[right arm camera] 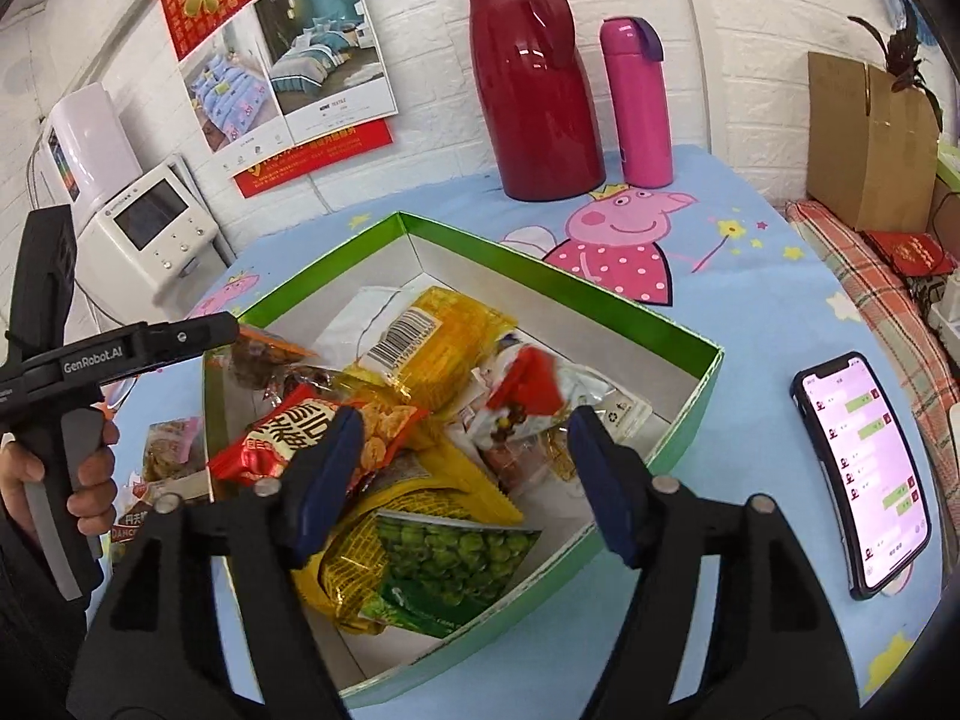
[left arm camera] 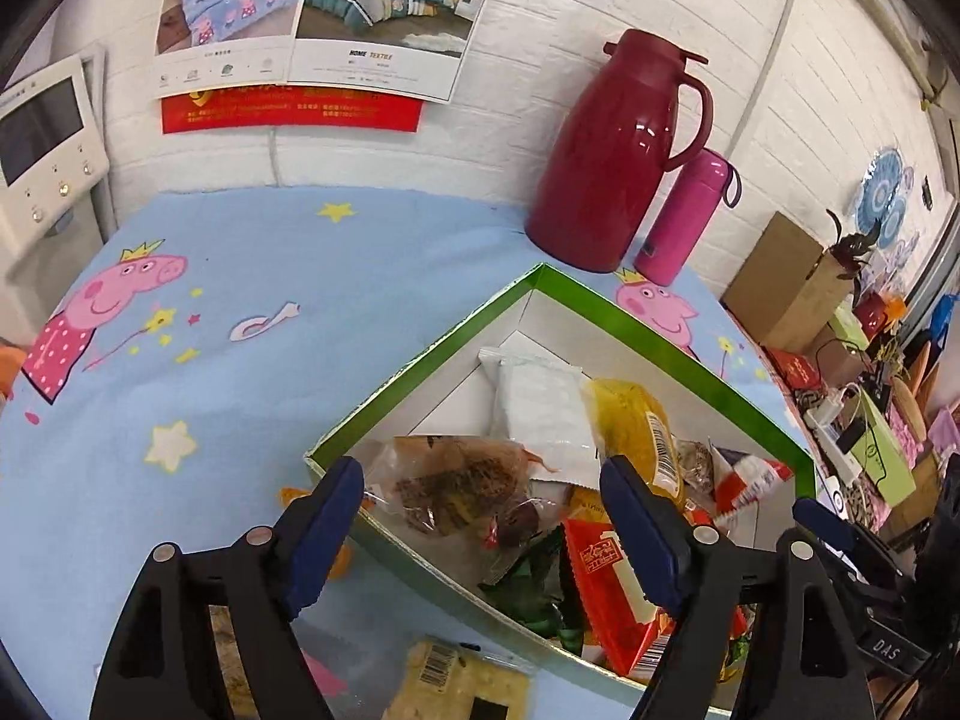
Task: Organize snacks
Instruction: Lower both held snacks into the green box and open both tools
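A green-rimmed cardboard box lies on the blue cartoon cloth and holds several snack packets: a white pouch, a yellow bag, a red packet and a green pea bag. My left gripper hovers open over the box's near-left corner, nothing between its fingers. My right gripper hangs open above the packets in the box, holding nothing. Outside the box lie a pale cracker packet and more packets.
A dark red jug and a pink flask stand by the brick wall. A phone lies right of the box. A hand holds the left gripper's handle. Cardboard boxes and clutter sit beyond the right edge.
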`<action>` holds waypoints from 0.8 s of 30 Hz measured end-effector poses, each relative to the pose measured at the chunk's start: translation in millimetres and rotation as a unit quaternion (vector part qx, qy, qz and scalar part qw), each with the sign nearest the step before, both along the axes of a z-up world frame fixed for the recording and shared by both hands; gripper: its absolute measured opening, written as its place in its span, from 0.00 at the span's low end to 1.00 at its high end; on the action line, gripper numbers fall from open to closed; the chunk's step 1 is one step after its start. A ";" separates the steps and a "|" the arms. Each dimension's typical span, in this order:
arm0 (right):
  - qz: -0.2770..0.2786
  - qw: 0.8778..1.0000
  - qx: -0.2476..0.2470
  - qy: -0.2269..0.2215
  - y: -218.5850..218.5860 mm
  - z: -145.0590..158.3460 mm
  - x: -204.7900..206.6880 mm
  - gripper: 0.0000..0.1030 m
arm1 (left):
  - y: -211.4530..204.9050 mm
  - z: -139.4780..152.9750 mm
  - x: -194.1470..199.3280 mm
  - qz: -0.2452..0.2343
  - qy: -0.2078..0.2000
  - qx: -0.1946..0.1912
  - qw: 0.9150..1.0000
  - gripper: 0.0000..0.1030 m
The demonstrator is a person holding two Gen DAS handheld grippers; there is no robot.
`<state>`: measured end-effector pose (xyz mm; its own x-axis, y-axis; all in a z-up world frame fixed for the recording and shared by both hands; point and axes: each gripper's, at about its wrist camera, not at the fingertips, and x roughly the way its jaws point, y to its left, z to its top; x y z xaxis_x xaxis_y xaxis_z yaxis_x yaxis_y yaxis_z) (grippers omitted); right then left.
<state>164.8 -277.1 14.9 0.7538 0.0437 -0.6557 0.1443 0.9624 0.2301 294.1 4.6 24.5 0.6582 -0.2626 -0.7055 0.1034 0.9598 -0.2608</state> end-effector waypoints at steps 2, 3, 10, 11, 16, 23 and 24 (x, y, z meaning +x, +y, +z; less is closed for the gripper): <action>-0.005 1.000 -0.013 0.001 3.6 2.6 -2.9 0.74 | 1.5 1.0 -3.1 0.000 0.000 -0.002 1.000 0.81; -0.005 1.000 -0.013 0.002 5.2 3.4 -3.6 0.74 | 1.9 1.8 -5.4 -0.001 0.000 -0.003 1.000 0.81; -0.002 1.000 0.010 -0.005 19.2 15.4 -27.6 0.78 | 3.6 19.4 -37.1 -0.011 -0.009 -0.013 1.000 0.81; 0.001 1.000 0.014 -0.009 22.7 18.9 -32.6 0.78 | 4.2 23.6 -44.8 -0.012 -0.010 -0.012 1.000 0.81; 0.025 0.999 0.022 -0.027 45.3 34.6 -57.5 0.79 | 11.0 40.0 -83.3 -0.019 -0.017 0.001 1.000 0.81; 0.070 0.996 0.039 -0.028 83.0 33.5 -85.3 0.80 | 34.2 45.7 -135.2 -0.009 -0.015 0.006 1.000 0.82; 0.075 0.996 0.042 -0.026 87.7 31.4 -87.7 0.80 | 37.6 44.7 -141.1 -0.009 -0.016 0.004 1.000 0.82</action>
<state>77.0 -189.4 46.4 0.7672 0.2113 -0.6056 -0.0138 0.9494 0.3138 153.0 42.1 69.2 0.6764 -0.2694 -0.6854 0.1287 0.9596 -0.2502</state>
